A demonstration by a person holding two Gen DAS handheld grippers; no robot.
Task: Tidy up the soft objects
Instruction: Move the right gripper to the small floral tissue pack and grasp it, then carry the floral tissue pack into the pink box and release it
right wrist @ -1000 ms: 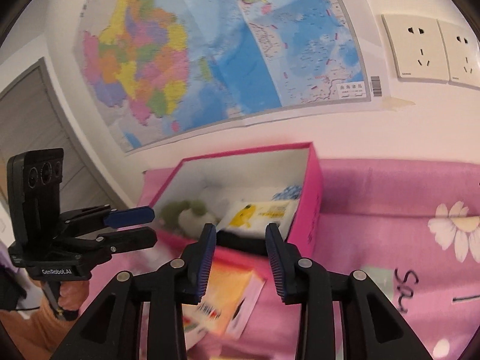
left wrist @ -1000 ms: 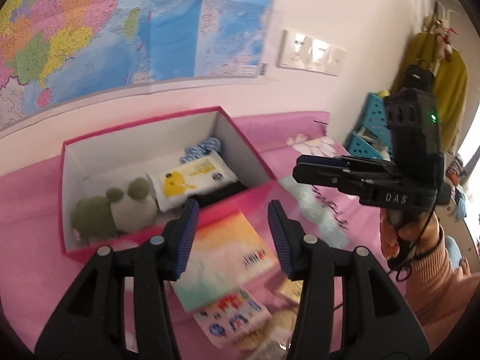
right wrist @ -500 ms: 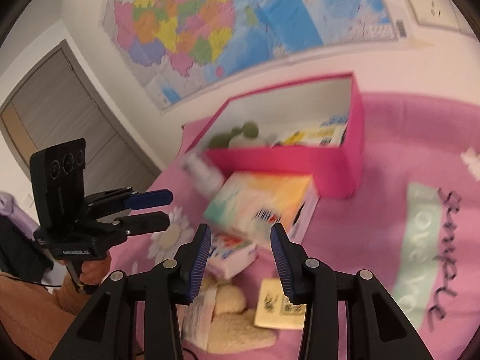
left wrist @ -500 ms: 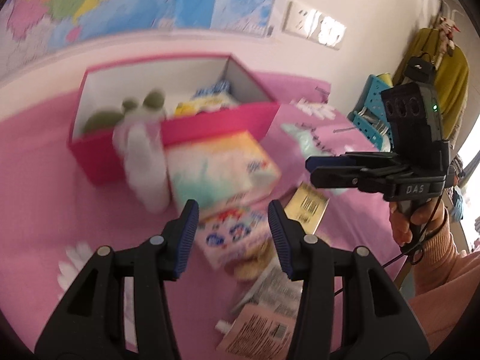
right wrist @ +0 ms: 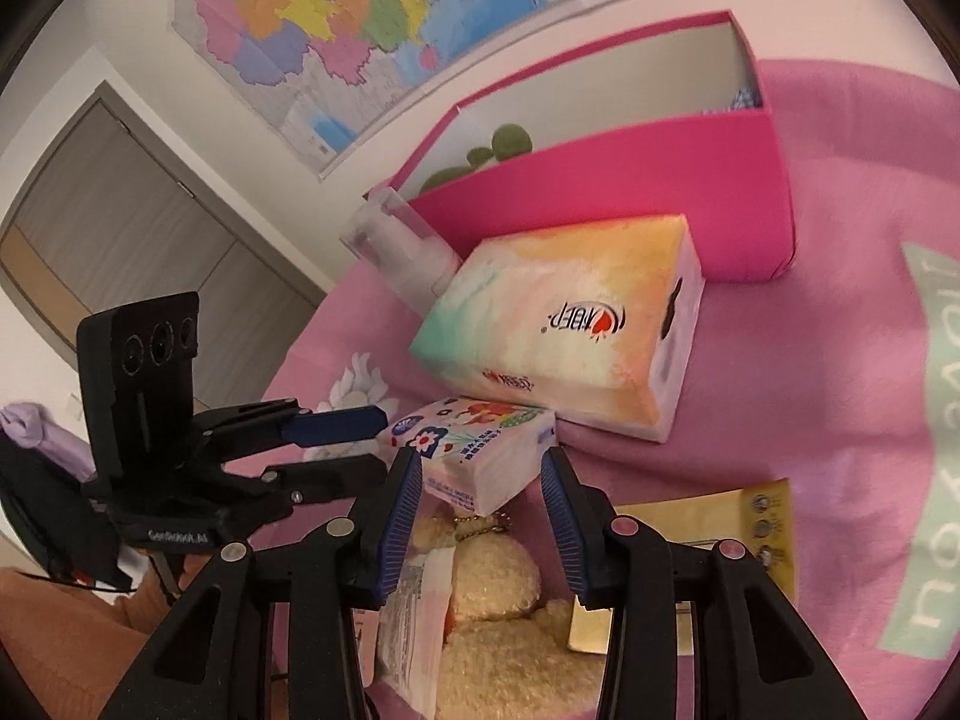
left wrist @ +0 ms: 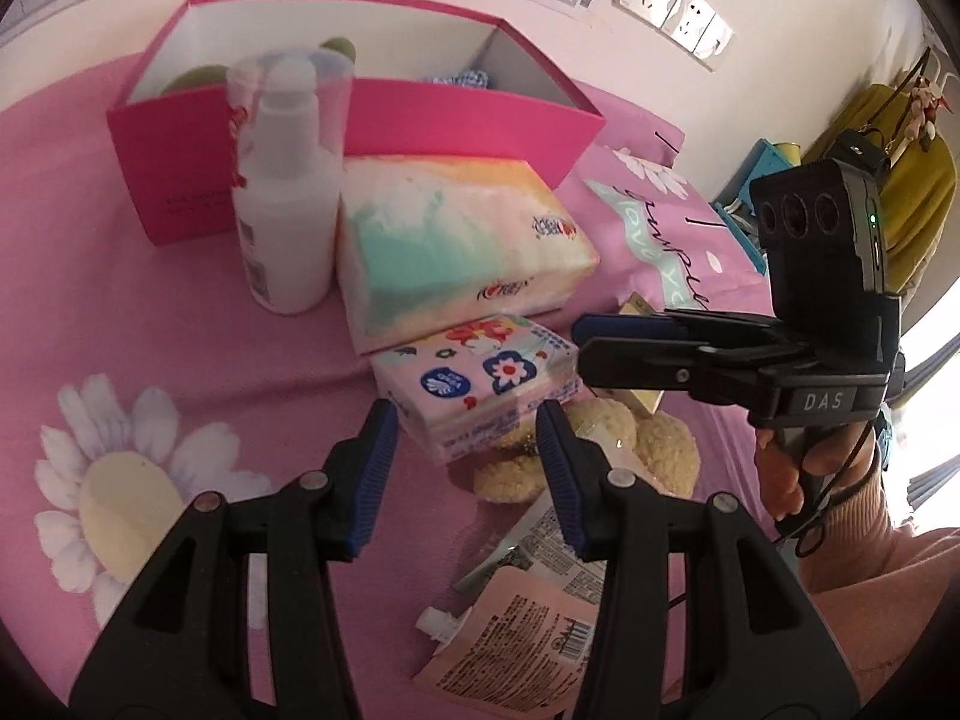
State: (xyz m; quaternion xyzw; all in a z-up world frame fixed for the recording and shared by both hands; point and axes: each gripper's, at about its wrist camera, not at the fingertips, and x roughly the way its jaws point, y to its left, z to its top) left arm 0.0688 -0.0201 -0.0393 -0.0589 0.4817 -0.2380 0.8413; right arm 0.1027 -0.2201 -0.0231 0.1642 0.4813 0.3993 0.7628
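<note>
Left wrist view: the left hand-held gripper (left wrist: 467, 441) is hovering released over one small floral tissue pack (left wrist: 477, 384), lying between one large pastel tissue pack (left wrist: 456, 246) and one cream plush toy (left wrist: 600, 444) on the pink bedsheet (left wrist: 120, 312). One white pump bottle (left wrist: 285, 198) is standing by one pink cardboard box (left wrist: 468, 120). One peach spouted pouch (left wrist: 516, 642) is showing only here.

Right wrist view: the right hand-held gripper (right wrist: 480, 486) is hanging released over that floral pack; one wall map (right wrist: 360, 12) is showing fully here.
</note>
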